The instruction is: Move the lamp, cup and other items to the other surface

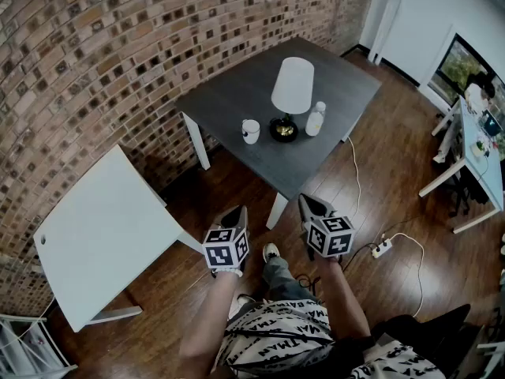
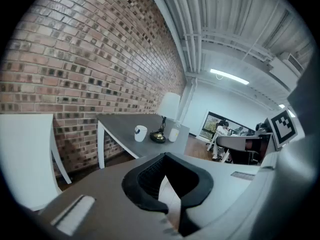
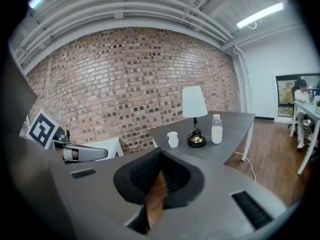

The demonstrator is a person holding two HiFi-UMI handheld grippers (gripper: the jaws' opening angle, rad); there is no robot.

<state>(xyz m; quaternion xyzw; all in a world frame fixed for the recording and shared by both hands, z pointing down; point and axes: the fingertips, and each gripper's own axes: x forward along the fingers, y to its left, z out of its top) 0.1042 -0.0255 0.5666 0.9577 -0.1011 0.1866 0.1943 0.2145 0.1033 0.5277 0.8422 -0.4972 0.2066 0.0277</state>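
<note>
your left gripper and right gripper have closed, empty jaws; the lamp looks top-heavy, so grip its thin stem.

lamp, cup, bottle on grey table

Lit evenly and fairly bright from above by ceiling strip lights, with some daylight through the window. Lamp shade nearly washed out to plain white. Only soft, faint shadows under the dark table. Heavily bowed by fisheye at the edges, black-cornered in both gripper views, blurred in the nearest foreground there.
</note>
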